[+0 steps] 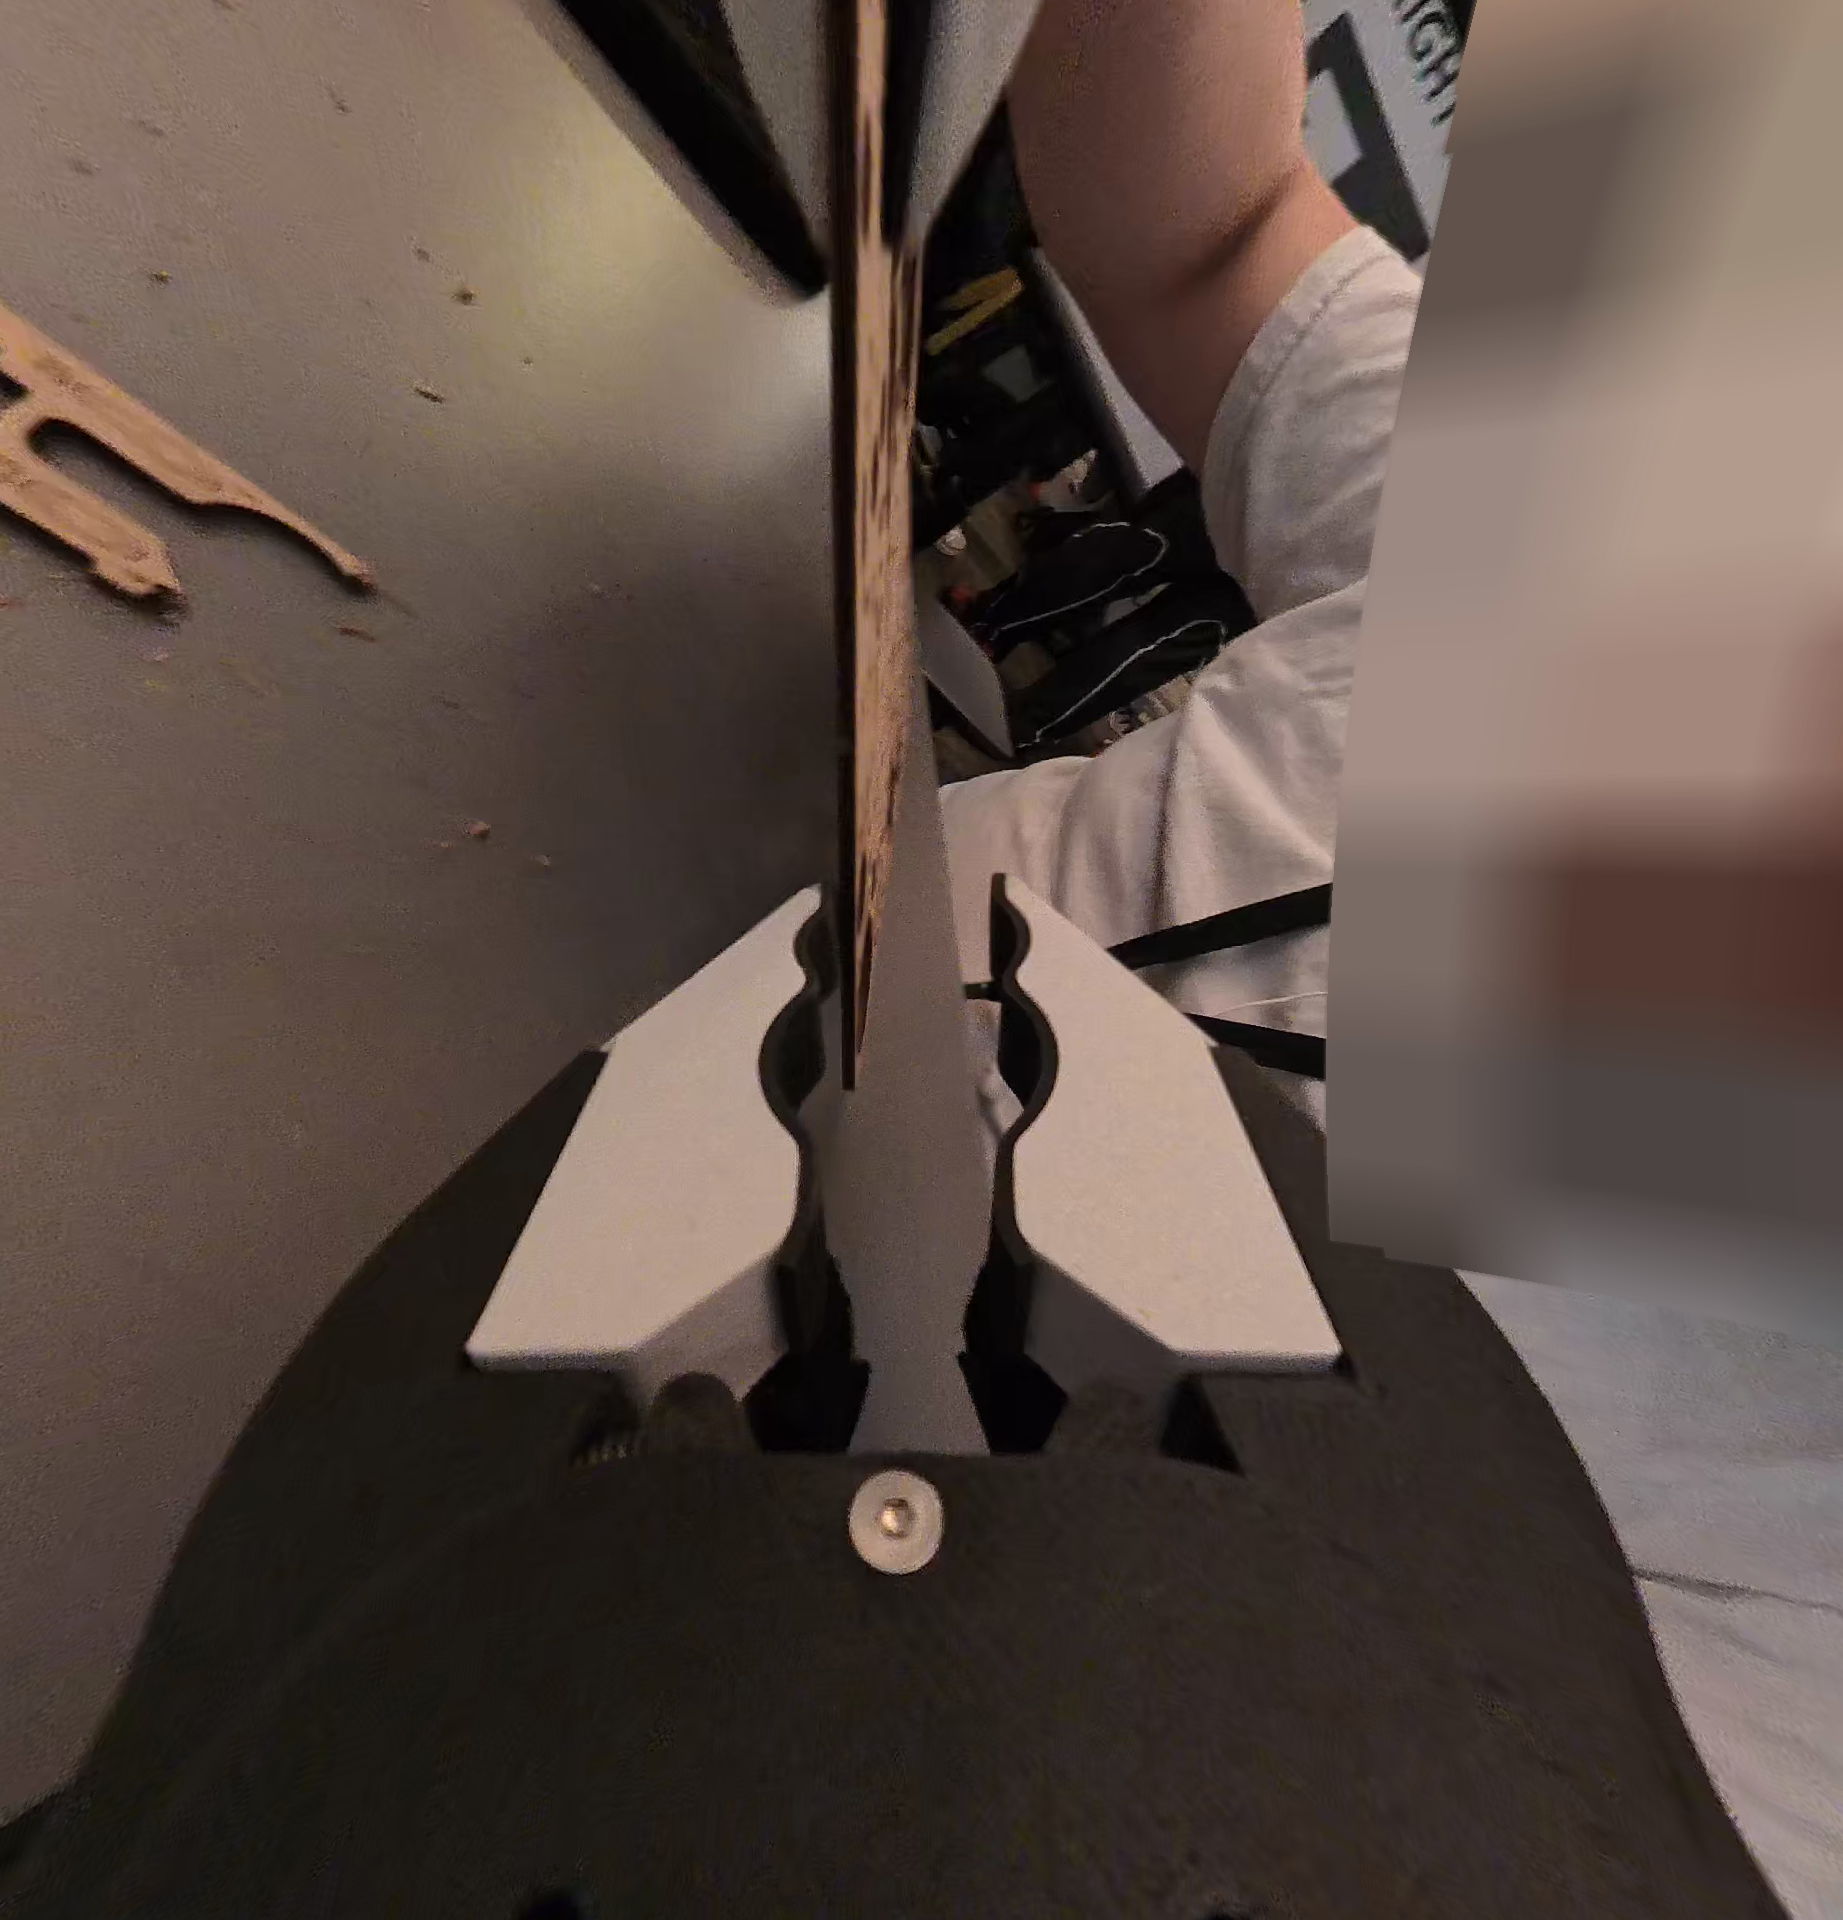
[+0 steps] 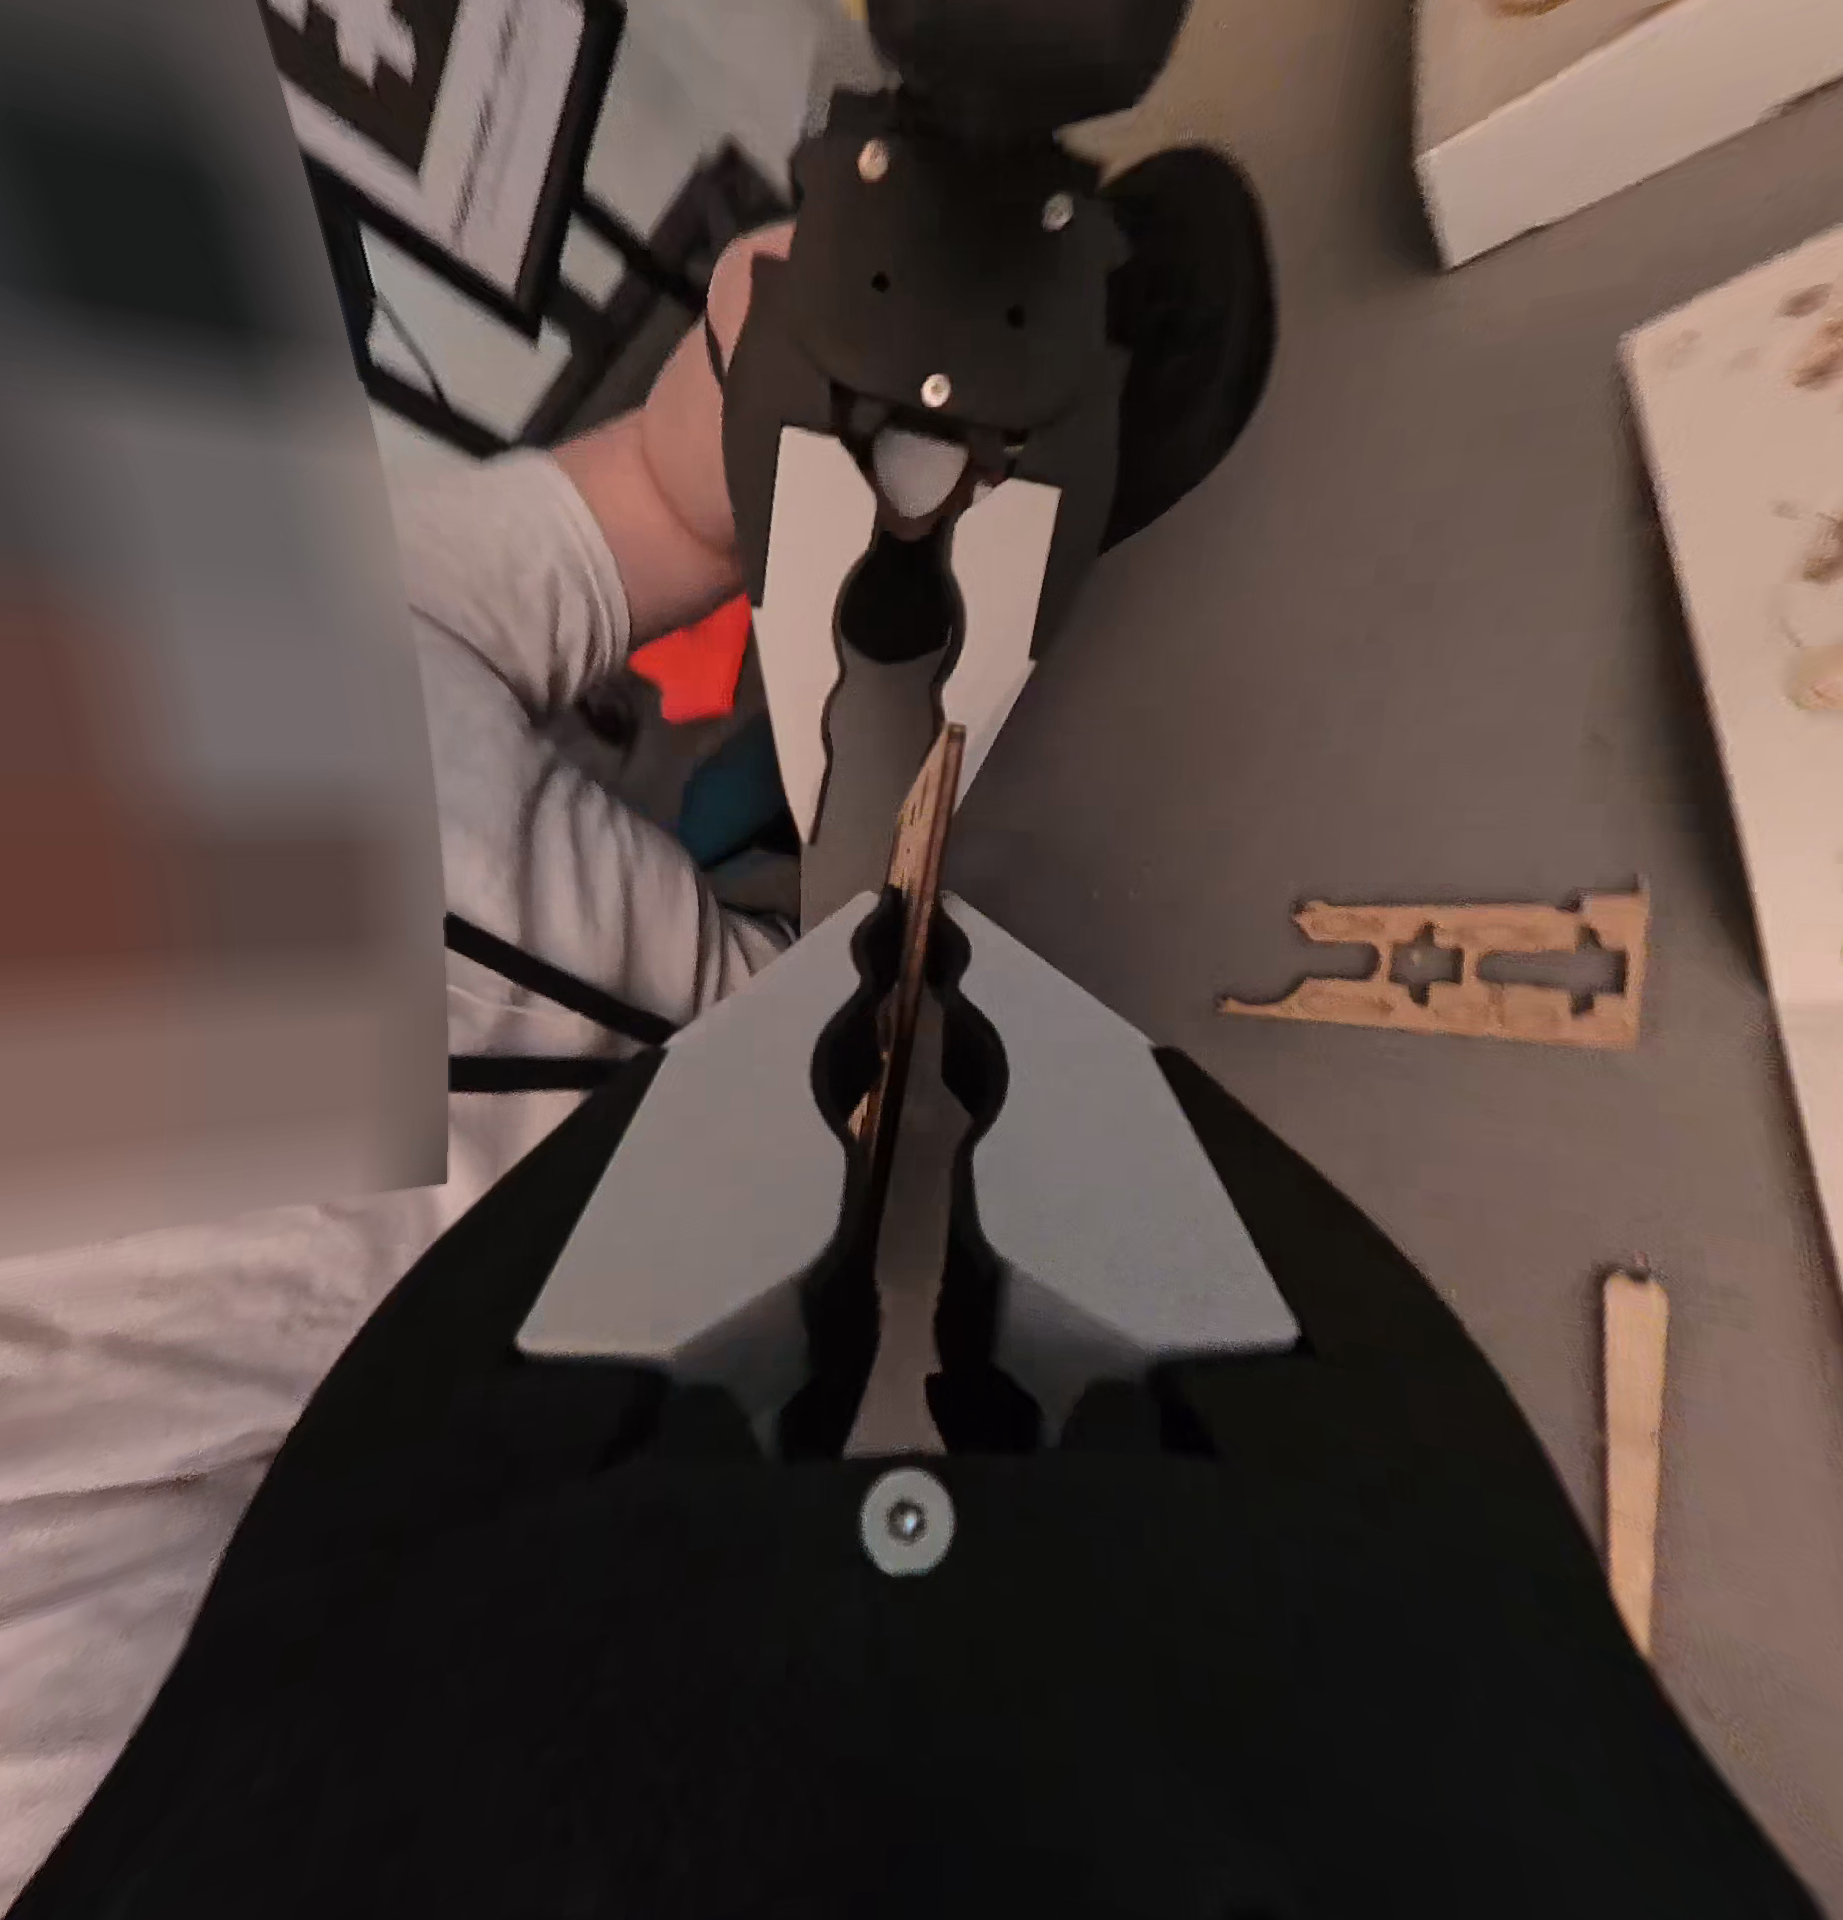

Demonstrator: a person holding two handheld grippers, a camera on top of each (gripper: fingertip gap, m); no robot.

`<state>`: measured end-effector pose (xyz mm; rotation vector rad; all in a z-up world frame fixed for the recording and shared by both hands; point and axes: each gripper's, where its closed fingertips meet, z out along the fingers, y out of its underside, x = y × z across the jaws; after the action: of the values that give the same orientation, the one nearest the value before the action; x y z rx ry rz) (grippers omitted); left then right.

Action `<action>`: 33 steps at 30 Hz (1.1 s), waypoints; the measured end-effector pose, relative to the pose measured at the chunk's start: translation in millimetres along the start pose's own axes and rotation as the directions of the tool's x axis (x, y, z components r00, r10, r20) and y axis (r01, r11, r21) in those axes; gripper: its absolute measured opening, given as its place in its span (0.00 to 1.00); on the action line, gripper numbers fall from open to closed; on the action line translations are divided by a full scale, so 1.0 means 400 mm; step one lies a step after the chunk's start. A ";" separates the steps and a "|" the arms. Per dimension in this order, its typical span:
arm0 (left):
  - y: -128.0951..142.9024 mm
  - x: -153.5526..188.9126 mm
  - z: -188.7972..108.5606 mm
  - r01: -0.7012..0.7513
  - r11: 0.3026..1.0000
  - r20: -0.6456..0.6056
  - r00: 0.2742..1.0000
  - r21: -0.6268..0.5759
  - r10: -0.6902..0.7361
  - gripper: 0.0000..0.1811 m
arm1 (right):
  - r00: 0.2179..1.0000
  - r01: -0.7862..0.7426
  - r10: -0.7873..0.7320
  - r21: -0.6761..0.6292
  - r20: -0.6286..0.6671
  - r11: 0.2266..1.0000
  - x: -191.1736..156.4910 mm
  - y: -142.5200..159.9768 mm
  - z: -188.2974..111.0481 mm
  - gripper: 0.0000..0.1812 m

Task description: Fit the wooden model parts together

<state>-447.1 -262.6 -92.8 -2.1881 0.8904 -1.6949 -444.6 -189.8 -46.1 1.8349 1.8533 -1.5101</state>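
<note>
A thin wooden model part (image 1: 875, 623), seen edge-on, stands between the two grippers, which face each other above the grey table (image 1: 377, 831). My right gripper (image 2: 912, 914) is shut on the near end of this part (image 2: 922, 862). In the left wrist view the right gripper (image 1: 873, 249) comes in from the top. My left gripper (image 1: 906, 894) is open. The part's free end lies in the gap close against one finger (image 1: 688, 1122), which does not squeeze it. The left gripper (image 2: 886, 800) also shows open in the right wrist view. A second flat wooden part with cutouts (image 2: 1436, 971) lies on the table.
The second part also shows at the left of the left wrist view (image 1: 96, 457). A pale wooden stick (image 2: 1634, 1455) lies to the right. White printed sheets (image 2: 1779, 623) and a white box (image 2: 1571, 135) sit at the far right. A person in a white shirt (image 1: 1260, 727) is close behind the grippers. Left tips to right tips: about 9 cm. The pale wooden stick (image 2: 1634, 1455) sits 15 cm or so from the ends of my right fingers.
</note>
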 end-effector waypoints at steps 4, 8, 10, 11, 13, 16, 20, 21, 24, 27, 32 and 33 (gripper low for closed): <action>0.015 -0.023 0.023 0.018 0.999 0.032 0.999 -0.039 -0.017 0.15 | 0.997 -0.069 0.073 0.244 -0.006 0.967 0.026 0.015 -0.058 0.00; -0.014 -0.021 0.027 -0.001 1.000 0.030 1.000 0.027 0.000 0.12 | 0.998 -0.054 0.056 0.420 0.009 0.906 0.010 0.015 -0.095 0.00; -0.030 -0.013 0.020 -0.021 0.997 0.014 1.000 0.068 0.020 0.02 | 0.999 -0.042 0.050 0.456 -0.005 0.889 0.009 0.023 -0.098 0.00; -0.033 -0.012 0.017 -0.025 0.997 0.012 1.000 0.079 0.024 0.00 | 0.999 -0.038 0.045 0.475 -0.003 0.879 0.005 0.026 -0.099 0.00; -0.035 -0.007 0.013 -0.019 0.996 -0.009 1.000 0.085 0.020 0.00 | 0.999 -0.041 0.045 0.511 0.005 0.858 0.001 0.033 -0.102 0.00; -0.037 -0.003 0.009 -0.013 0.996 -0.027 1.000 0.094 0.016 0.00 | 0.998 -0.049 0.058 0.515 -0.002 0.856 0.004 0.064 -0.098 0.01; -0.057 -0.006 -0.012 -0.002 0.988 -0.028 1.000 0.153 0.006 0.00 | 0.996 -0.073 0.087 0.483 -0.006 0.873 0.010 0.117 -0.092 0.02; -0.053 -0.008 -0.012 0.000 0.990 -0.023 1.000 0.140 0.003 0.00 | 0.995 -0.069 0.096 0.452 -0.037 0.889 0.020 0.134 -0.086 0.03; -0.031 -0.016 0.000 0.002 0.997 0.005 1.000 0.081 -0.002 0.01 | 0.963 0.012 0.083 0.351 -0.255 0.936 0.070 0.162 -0.085 0.21; -0.026 -0.017 0.006 0.022 0.997 -0.009 1.000 0.070 -0.021 0.01 | 0.871 0.220 -0.059 0.282 -0.488 0.934 0.083 0.116 -0.129 0.33; -0.026 -0.025 0.004 0.044 0.996 -0.004 0.999 0.075 -0.044 0.01 | 0.830 0.404 -0.355 0.025 -0.430 0.914 0.017 0.053 -0.029 0.50; -0.026 -0.026 0.004 0.048 0.996 -0.001 0.999 0.077 -0.048 0.01 | 0.847 0.386 -0.377 -0.055 -0.375 0.921 0.022 0.067 0.004 0.51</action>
<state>-443.8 -248.4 -96.0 -2.1759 0.7652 -1.7204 -426.1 -191.3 -67.4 1.9660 2.5212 -1.3466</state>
